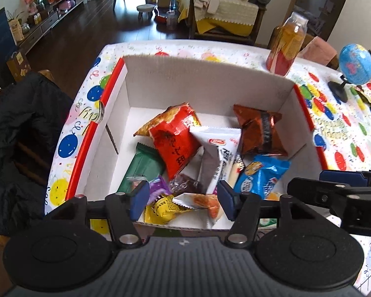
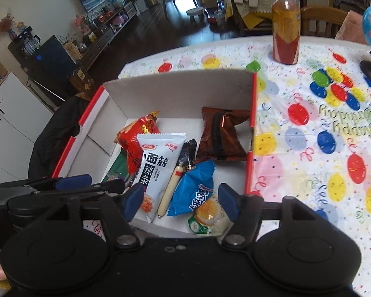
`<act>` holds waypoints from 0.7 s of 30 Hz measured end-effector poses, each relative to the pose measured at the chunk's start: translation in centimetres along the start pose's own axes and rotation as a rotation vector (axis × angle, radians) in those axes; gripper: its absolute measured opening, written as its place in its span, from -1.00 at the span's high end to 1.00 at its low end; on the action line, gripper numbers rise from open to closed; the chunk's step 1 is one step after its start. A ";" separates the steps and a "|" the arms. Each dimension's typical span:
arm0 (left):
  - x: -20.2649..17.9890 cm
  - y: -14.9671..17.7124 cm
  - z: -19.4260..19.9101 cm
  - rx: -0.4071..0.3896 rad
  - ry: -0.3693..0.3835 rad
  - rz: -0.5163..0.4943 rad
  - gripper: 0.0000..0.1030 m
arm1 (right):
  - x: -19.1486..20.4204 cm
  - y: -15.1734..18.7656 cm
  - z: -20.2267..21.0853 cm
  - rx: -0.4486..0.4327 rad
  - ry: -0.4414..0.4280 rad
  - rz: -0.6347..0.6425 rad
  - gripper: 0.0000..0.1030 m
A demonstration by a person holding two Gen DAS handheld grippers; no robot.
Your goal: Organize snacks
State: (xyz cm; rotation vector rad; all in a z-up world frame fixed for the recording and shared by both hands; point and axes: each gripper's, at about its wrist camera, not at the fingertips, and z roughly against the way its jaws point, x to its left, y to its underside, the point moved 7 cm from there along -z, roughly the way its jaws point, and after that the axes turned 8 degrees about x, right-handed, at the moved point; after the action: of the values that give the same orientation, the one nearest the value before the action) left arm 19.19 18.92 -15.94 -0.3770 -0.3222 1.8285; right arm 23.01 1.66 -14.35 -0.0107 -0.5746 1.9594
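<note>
Left wrist view
Box: one white cardboard box (image 1: 205, 86) with red edges, sitting on the worktop (image 1: 338, 133), which has a balloon-print cover.
Snack count: roughly ten packets piled in the box, all loose and overlapping.
Red bag (image 1: 178, 141): long axis runs from far-left to near-right; black characters on it, can't read them.
White packet (image 1: 220, 153): points near to far, red logo near its far end.
Green bar (image 1: 142, 168): lies lengthwise, near to far, against the left wall.
Brown bag (image 1: 259, 131): far right corner, crumpled.
Blue packet (image 1: 259, 175): near right, cookie picture on it.
Left gripper (image 1: 181, 198): spread apart, nothing between the pads, hovering over the near edge above a yellow packet (image 1: 163, 208).
Others: one bottle (image 1: 287, 44), one small globe (image 1: 353, 64).

Right wrist view
Right gripper (image 2: 180, 203): also released and not grasping anything, over the box's near edge.
White packet (image 2: 158, 163): upright toward camera, reads "面筋 辣条".
Sausage stick (image 2: 170, 190): one, slim, tilted near-left to far-right.
Blue packet (image 2: 195, 190): white characters, only partly legible.
Green-and-orange packet (image 2: 207, 217): nearest, just beside the right pad.
Cover writing: "Happy Birthday", upside down from here.
</note>
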 end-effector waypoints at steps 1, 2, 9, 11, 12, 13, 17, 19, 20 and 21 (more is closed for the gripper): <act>-0.1 0.0 0.4 -0.009 0.002 -0.002 -0.16 | 0.0 0.1 0.5 -0.009 0.000 0.000 -0.39; -0.3 0.0 0.8 -0.018 0.007 -0.005 -0.16 | -0.1 0.2 1.0 -0.019 0.003 -0.001 -0.48; -1.4 0.3 4.1 -0.079 0.049 -0.024 -0.40 | -0.3 1.0 4.4 -0.092 -0.015 0.006 -0.74; -1.7 0.5 5.0 -0.095 0.064 -0.030 -0.52 | -0.2 1.2 5.3 -0.114 -0.030 0.010 -0.79; -1.8 0.6 5.4 -0.102 0.074 -0.033 -0.60 | -0.2 1.4 5.7 -0.127 -0.035 0.015 -0.84; -1.9 0.7 5.9 -0.110 0.083 -0.033 -0.62 | -0.2 1.5 6.2 -0.140 -0.039 0.021 -0.92; -2.1 1.2 7.5 -0.139 0.104 -0.031 -0.71 | 0.3 2.1 8.1 -0.217 -0.052 0.058 -0.99; -2.1 1.5 8.4 -0.161 0.107 -0.031 -0.86 | 0.5 2.5 9.0 -0.263 -0.048 0.073 -0.99; -2.1 1.7 8.7 -0.172 0.111 -0.031 -0.95 | 0.6 2.7 9.4 -0.283 -0.048 0.078 -0.99; -2.1 1.9 9.2 -0.182 0.116 -0.032 -0.96 | 0.6 2.8 9.7 -0.301 -0.047 0.080 -0.99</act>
State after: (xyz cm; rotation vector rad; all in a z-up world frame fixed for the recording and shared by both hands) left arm 14.30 16.15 -8.18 -0.5987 -0.4135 1.7435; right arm 17.83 -2.49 -6.74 -0.1783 -0.9081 1.9371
